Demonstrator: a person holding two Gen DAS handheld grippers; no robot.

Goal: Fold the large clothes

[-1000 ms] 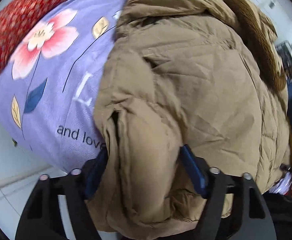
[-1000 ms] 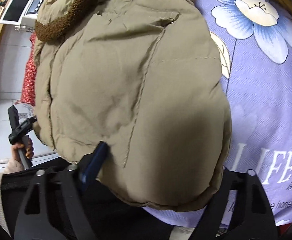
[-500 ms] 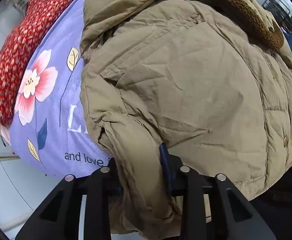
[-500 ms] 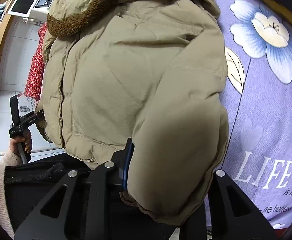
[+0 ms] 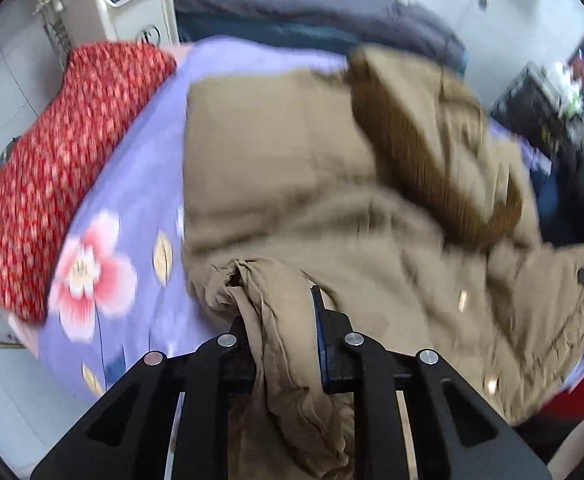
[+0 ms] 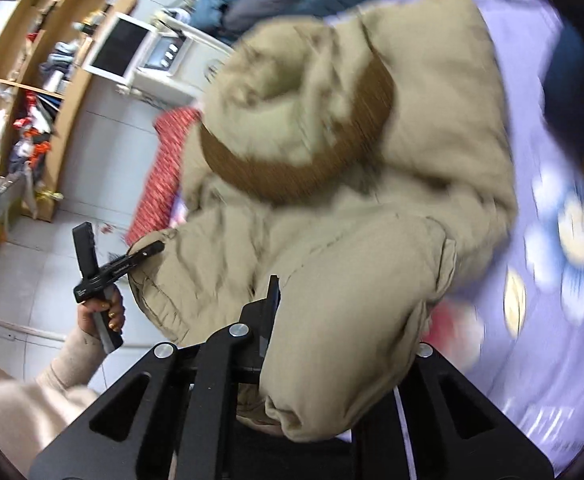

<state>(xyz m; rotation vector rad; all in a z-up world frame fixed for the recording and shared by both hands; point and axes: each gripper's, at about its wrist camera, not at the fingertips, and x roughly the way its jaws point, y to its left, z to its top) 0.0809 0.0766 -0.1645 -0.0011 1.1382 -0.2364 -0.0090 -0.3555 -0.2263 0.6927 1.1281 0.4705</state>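
A large tan padded jacket [image 5: 311, 184] with a brown fleece hood trim [image 5: 423, 148] lies on a purple floral bedspread [image 5: 132, 208]. My left gripper [image 5: 280, 316] is shut on a bunched fold of the jacket's hem. My right gripper [image 6: 331, 320] is shut on the thick padded hem of the jacket [image 6: 331, 168] and lifts it; its right finger is hidden by cloth. The left gripper also shows in the right wrist view [image 6: 148, 250], held in a hand at the jacket's far edge.
A red patterned quilt [image 5: 52, 168] lies along the bed's left side. A white appliance [image 5: 120, 0] stands behind the bed, with grey bedding [image 5: 311, 12] beside it. A wooden shelf unit [image 6: 32, 80] stands by the wall. Tiled floor [image 6: 24, 280] borders the bed.
Both grippers, closed on the jacket hem, have lifted and pulled back. The jacket's lower part has risen off the bed, and the hood and room behind came into view.
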